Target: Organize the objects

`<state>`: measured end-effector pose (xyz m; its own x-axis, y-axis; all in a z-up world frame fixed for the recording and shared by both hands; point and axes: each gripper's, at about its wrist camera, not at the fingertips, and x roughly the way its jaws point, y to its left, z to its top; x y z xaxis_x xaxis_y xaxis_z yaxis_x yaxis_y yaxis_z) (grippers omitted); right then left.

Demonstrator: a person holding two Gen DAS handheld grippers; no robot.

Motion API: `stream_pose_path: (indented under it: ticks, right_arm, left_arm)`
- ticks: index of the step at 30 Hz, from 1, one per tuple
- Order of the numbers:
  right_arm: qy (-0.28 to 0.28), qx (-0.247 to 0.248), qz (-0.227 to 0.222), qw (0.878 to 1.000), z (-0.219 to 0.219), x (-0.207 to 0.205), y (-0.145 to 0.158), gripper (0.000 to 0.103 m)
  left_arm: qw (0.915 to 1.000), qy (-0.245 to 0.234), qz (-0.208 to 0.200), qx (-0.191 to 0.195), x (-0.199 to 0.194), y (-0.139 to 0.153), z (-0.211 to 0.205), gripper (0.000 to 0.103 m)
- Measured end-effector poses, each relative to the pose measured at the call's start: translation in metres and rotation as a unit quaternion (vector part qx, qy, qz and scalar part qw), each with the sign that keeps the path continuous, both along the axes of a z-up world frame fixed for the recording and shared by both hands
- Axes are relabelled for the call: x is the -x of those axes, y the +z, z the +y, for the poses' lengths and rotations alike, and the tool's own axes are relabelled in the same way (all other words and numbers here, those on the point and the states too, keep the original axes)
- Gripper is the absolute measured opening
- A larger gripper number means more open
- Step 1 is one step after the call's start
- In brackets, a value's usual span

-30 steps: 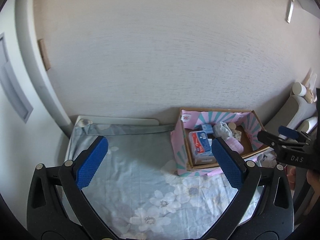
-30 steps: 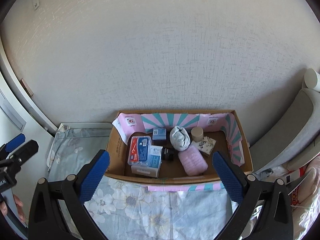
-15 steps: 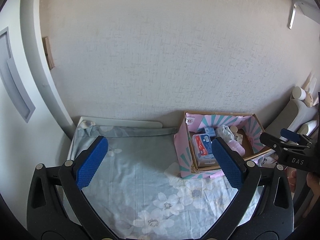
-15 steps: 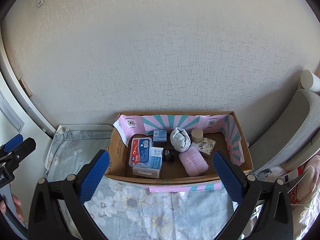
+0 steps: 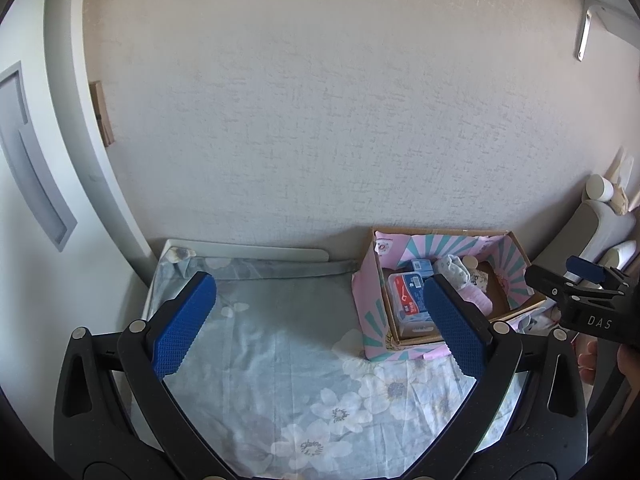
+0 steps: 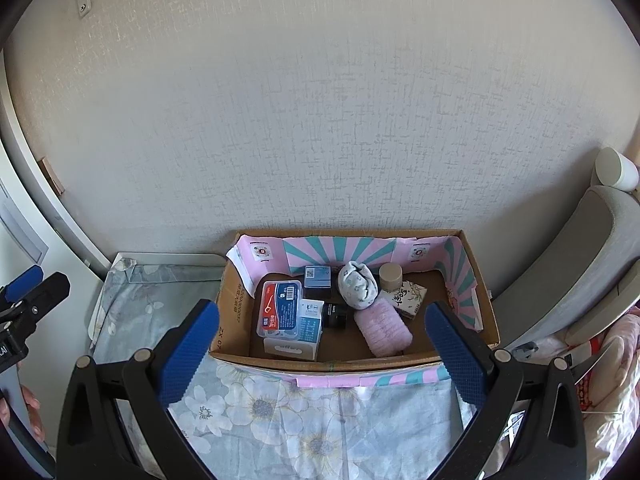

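Observation:
A cardboard box [image 6: 234, 312] with pink and teal lining stands against the wall on a floral cloth [image 6: 280, 412]. Inside lie a blue and red floss case [image 6: 280, 308], a white box [image 6: 304, 332], a rolled grey sock [image 6: 357, 285], a pink towel roll [image 6: 383, 328], a tan jar [image 6: 390, 276] and a small patterned packet [image 6: 406, 296]. My right gripper [image 6: 322, 354] is open and empty, held above the box's front edge. My left gripper [image 5: 320, 322] is open and empty over the cloth, left of the box [image 5: 374, 300].
A wall runs close behind the box. A white door frame [image 5: 80, 160] stands at the left. A grey chair back [image 6: 576, 264] with a white cup [image 6: 614, 168] is at the right. The floral cloth [image 5: 272, 340] covers a small table.
Both grippers have drawn back and up a little, so the box looks smaller and farther. Both stay open. Nothing in the box has moved.

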<state>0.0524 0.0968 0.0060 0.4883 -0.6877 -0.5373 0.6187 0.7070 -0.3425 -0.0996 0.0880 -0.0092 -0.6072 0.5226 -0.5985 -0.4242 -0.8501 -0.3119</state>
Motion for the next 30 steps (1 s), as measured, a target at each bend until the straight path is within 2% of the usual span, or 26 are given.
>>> stream_pose_path:
  ticks: [30]
  right_arm:
    - [0.008, 0.003, -0.002, 1.000, 0.006, 0.001, -0.001, 0.103]
  left_arm:
    - [0.9999, 0.001, 0.014, 0.006, -0.012, 0.002, -0.010, 0.103]
